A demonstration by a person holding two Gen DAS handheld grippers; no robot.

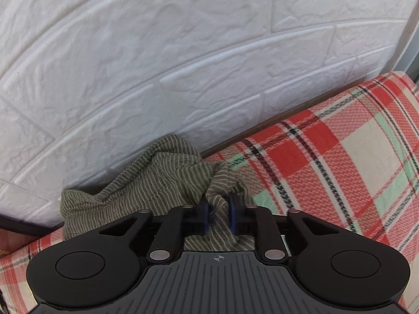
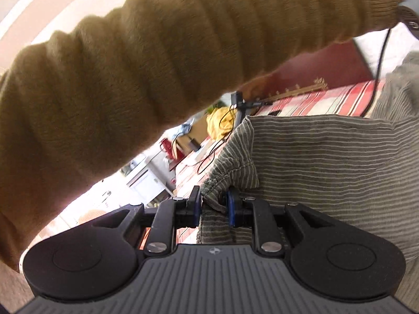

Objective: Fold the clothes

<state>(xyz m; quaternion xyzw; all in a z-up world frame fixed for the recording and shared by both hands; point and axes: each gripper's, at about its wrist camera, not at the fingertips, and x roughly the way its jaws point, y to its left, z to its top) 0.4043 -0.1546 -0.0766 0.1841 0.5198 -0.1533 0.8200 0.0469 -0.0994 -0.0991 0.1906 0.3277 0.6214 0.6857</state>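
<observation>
The left gripper (image 1: 218,213) was pointed steeply down, a bunched fold of the striped garment (image 1: 157,183) seen between its half-open jaws, the garment heaped on the plaid bed (image 1: 340,157) against the wall (image 1: 157,65). The right gripper (image 2: 213,209) was held nearly level, jaws narrow and clamped on the garment's hem, with a sleeve (image 2: 157,65) crossed close above it.

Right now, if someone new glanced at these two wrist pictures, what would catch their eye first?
Probably the mustard knitted sleeve, which sweeps across most of the right wrist view, above the right gripper that pinches a bunched edge of the olive striped garment. In the left wrist view, the red plaid cover stands out against the white brick-pattern wall, with the left gripper around a fold of the same garment.
</observation>
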